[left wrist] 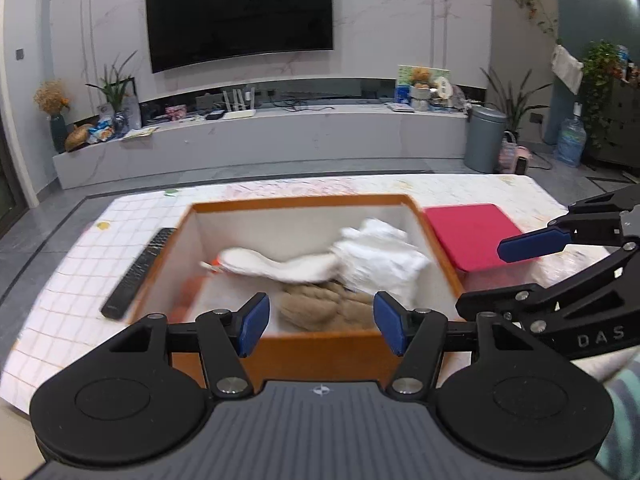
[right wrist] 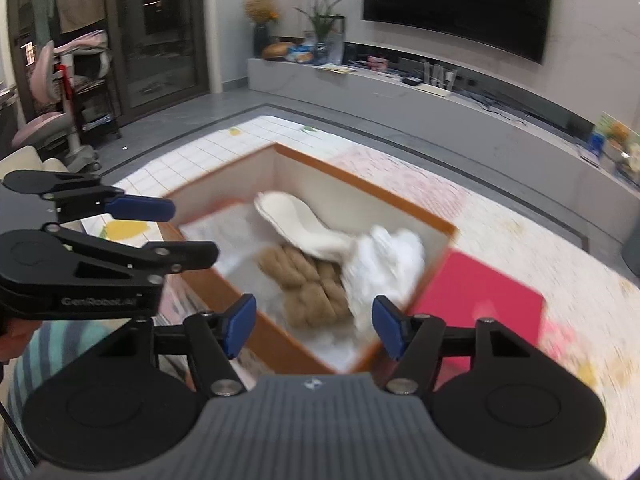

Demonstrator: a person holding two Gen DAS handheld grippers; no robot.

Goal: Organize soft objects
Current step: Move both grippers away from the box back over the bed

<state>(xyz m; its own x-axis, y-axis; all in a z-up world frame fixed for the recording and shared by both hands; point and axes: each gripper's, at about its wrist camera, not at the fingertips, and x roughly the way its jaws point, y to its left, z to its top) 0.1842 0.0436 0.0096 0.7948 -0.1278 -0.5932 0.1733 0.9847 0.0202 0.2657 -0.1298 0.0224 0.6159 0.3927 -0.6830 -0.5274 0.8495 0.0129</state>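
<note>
An orange box (left wrist: 300,202) with white inner walls stands on the table. Inside it lie a long white soft piece (left wrist: 272,264), a tan knitted bundle (left wrist: 324,308) and a crumpled white cloth (left wrist: 380,256). My left gripper (left wrist: 322,322) hovers open over the box's near wall with nothing between its blue pads. My right gripper (left wrist: 480,276) reaches in from the right, open and empty. In the right wrist view, the right gripper (right wrist: 314,326) stands open above the near corner of the box (right wrist: 360,184), over the tan bundle (right wrist: 308,280) and white cloth (right wrist: 388,264). The left gripper (right wrist: 194,232) is at the left.
A flat red square piece (left wrist: 476,232) lies just right of the box. A black remote control (left wrist: 140,268) lies along its left side. The table (left wrist: 72,280) has a white checked cover. A striped sleeve (right wrist: 48,344) shows at lower left. A TV bench and bin stand beyond.
</note>
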